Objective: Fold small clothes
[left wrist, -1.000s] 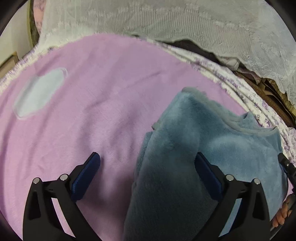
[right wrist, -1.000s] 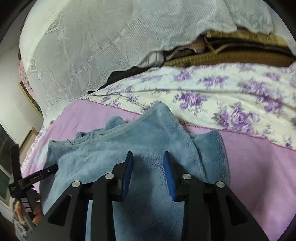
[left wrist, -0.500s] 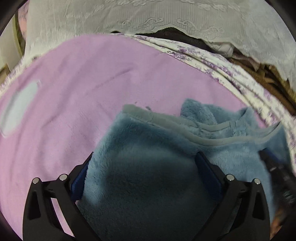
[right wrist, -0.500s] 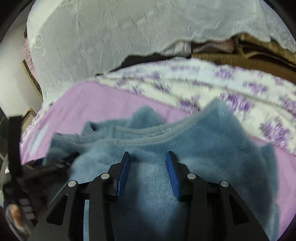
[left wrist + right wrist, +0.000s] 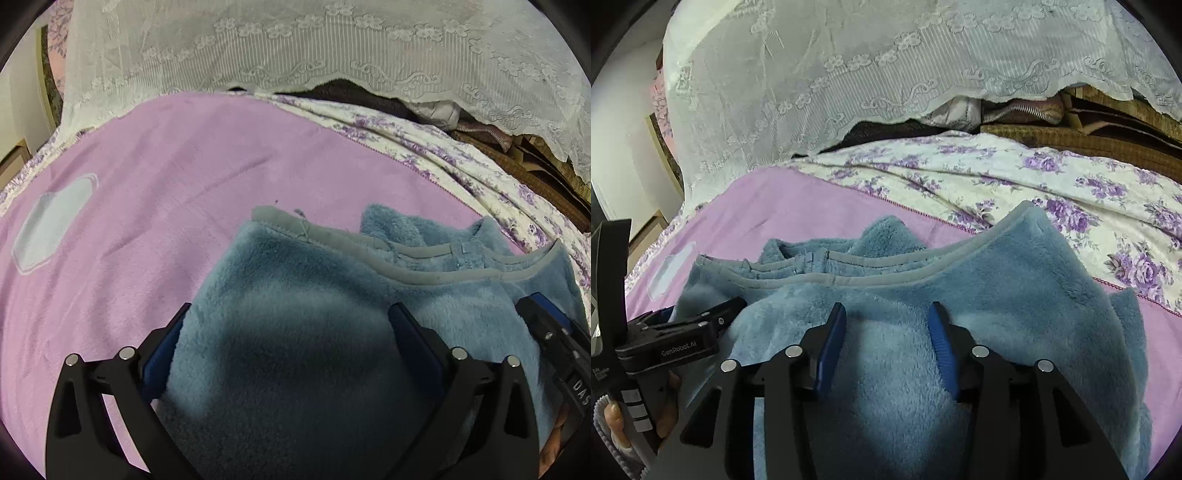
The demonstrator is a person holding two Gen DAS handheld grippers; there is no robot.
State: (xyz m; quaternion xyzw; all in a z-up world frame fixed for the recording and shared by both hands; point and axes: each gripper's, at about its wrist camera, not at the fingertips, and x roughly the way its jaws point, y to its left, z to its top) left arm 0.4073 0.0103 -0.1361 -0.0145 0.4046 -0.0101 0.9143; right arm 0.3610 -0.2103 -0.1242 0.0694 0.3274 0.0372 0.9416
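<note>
A fluffy blue fleece garment (image 5: 314, 332) with a grey bound edge lies on a pink blanket (image 5: 184, 192); it also shows in the right wrist view (image 5: 997, 295). My left gripper (image 5: 288, 325) is wide open, its jaws straddling the garment's left part. My right gripper (image 5: 886, 332) is partly open over the garment's middle, with fleece between the blue pads (image 5: 833, 343); no grip shows. Each gripper appears at the edge of the other's view: the right in the left wrist view (image 5: 554, 339), the left in the right wrist view (image 5: 683, 328).
A purple-flowered sheet (image 5: 1052, 184) runs behind the blanket. A white lace cover (image 5: 332, 48) drapes over stacked brown items (image 5: 1089, 129) at the back. A pale patch (image 5: 51, 225) marks the blanket at left.
The garment has been brought over so its grey edge lies across the far side. My left gripper moved from beside the cloth to over it. The right jaws have opened wider.
</note>
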